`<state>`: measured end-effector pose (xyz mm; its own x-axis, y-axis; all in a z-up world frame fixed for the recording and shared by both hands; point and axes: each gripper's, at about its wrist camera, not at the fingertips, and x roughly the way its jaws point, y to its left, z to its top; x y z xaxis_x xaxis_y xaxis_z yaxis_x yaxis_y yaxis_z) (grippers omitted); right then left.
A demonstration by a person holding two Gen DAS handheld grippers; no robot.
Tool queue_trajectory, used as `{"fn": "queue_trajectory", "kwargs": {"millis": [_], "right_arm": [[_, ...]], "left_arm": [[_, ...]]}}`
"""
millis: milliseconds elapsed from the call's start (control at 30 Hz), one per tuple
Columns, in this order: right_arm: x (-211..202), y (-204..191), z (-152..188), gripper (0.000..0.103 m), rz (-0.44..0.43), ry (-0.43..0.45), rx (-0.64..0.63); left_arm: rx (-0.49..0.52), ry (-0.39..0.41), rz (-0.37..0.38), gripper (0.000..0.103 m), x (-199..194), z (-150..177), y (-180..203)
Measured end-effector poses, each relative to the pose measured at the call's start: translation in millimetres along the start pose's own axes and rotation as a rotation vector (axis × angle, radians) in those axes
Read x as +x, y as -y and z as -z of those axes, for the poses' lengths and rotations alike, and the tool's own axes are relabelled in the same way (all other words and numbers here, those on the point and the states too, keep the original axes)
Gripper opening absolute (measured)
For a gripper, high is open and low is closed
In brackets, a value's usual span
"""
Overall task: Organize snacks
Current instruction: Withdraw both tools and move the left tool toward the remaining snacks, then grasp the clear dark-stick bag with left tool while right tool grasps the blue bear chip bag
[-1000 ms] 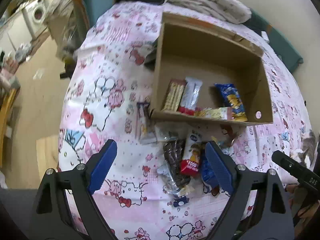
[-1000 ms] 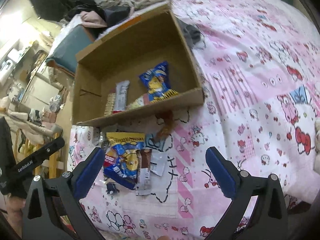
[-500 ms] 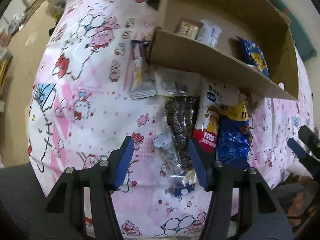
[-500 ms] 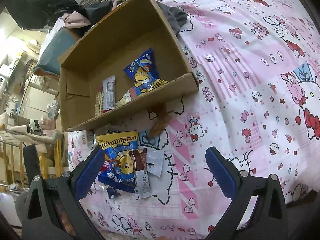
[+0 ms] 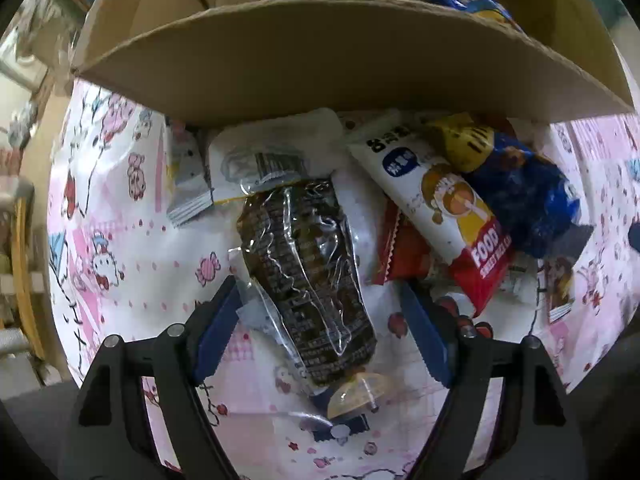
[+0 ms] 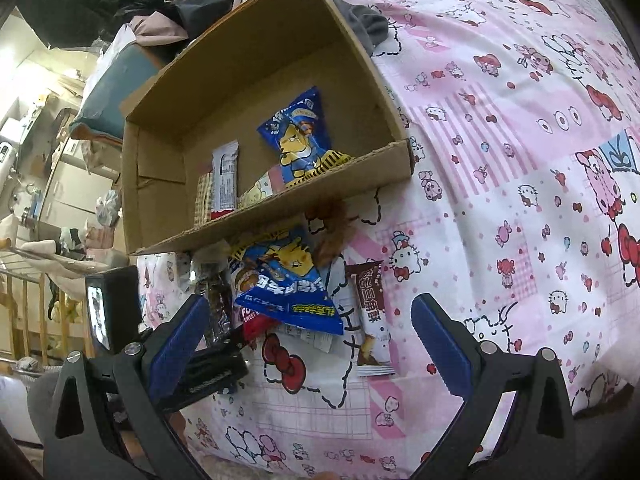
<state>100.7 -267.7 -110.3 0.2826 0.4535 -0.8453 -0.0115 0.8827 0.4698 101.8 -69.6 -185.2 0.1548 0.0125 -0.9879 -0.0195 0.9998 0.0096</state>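
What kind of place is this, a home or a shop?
Most likely a home, perhaps a bedroom. The snacks lie on a pink cartoon-print sheet beside a plain cardboard box, with a heap of clothes behind it and household clutter at the left edge.

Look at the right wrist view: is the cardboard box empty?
No: the cardboard box holds several snacks, among them a blue bear packet and a white wrapped bar.

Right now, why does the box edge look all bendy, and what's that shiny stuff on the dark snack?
Left wrist view: the fisheye lens bows the cardboard box edge; light glints off the dark snack's clear wrapper. Right wrist view: straighter box, dark rounded corners.
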Motion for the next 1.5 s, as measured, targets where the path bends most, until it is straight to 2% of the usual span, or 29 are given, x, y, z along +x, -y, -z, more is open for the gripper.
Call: {"fn": "queue_trajectory", "kwargs": {"millis": [167,200,267,300,333,367,400,500,567,633,767,900,1000,1067,1100,1167,1333,1433,1467,1500], "right_arm": [[-0.7,-0.7,-0.3,0.103,-0.006,0.001,-0.003],[-0.7,-1.0,-0.5,0.103,-0.006,0.002,-0.004],[-0.5,-1.1,-0.8,0.103,-0.008,0.001,-0.002],[-0.8,-0.8,-0.8,0.103,-0.009,0.002,0.000],[-1.3,-0.6,-0.9,0.103,-0.011,0.003,0.002],[-1.7,-0.5,-0.8,0.103,-0.013,0.003,0.002],[-2.0,-0.4,-0.8,0.103,-0.014,0.004,0.003],[-3.1,0.1,-0.5,0.103,-0.019,0.005,0.011],[-3.7,0.0,-0.3,0.103,-0.019,0.006,0.011],[-4.4,-0.1,0.8,0.103,-0.016,0.005,0.011],[-5.8,2.8,3.1,0.103,-0.011,0.002,0.016],[-5.5,8.0,1.7,0.103,-0.003,0.001,0.037],[-5.0,9.9,1.3,0.103,-0.001,-0.001,0.045],[-4.8,10.6,1.1,0.103,0.003,-0.002,0.044],[-5.0,11.1,1.1,0.103,0.004,-0.003,0.044],[-6.2,13.9,0.1,0.103,0.002,-0.002,0.053],[-5.3,19.1,-3.0,0.103,-0.023,-0.019,0.091],[-0.1,18.5,-3.1,0.102,-0.049,-0.057,0.110],[1.7,16.9,-4.0,0.101,-0.061,-0.066,0.109],[4.2,13.8,-5.5,0.093,-0.073,-0.076,0.098]], "left_arm": [[-0.014,0.006,0.059,0.052,-6.3,1.7,-0.1],[-0.038,0.008,0.082,0.043,-8.6,1.7,-4.7],[-0.093,0.006,0.148,0.034,-14.7,3.0,-14.3],[-0.108,0.011,0.169,0.023,-18.1,4.3,-17.6],[-0.125,0.028,0.197,0.022,-24.0,6.1,-20.7],[-0.137,0.045,0.220,0.011,-30.6,7.8,-22.9],[-0.141,0.050,0.234,0.009,-34.4,8.5,-23.8],[-0.139,0.061,0.273,0.007,-45.2,12.5,-26.3],[-0.138,0.062,0.269,0.007,-47.5,16.1,-23.5],[-0.132,0.062,0.270,0.007,-54.5,21.3,-36.0],[-0.050,0.095,0.239,0.007,-71.1,30.9,-35.7],[-0.027,0.047,0.249,0.012,-53.2,17.8,-19.8],[-0.031,-0.019,0.225,0.018,-29.8,5.8,-13.8],[-0.035,-0.033,0.226,0.017,-20.3,0.7,-15.1],[-0.050,-0.041,0.227,0.011,-16.9,-0.6,-19.2],[-0.095,-0.065,0.249,0.009,-15.3,0.6,-31.1],[-0.100,-0.021,0.234,0.008,-41.2,14.4,-49.1],[-0.122,-0.006,0.254,0.008,-60.4,25.9,-64.1],[-0.124,0.010,0.258,0.008,-68.9,29.3,-68.9],[-0.127,0.021,0.261,0.008,-75.1,31.0,-71.2]]}}
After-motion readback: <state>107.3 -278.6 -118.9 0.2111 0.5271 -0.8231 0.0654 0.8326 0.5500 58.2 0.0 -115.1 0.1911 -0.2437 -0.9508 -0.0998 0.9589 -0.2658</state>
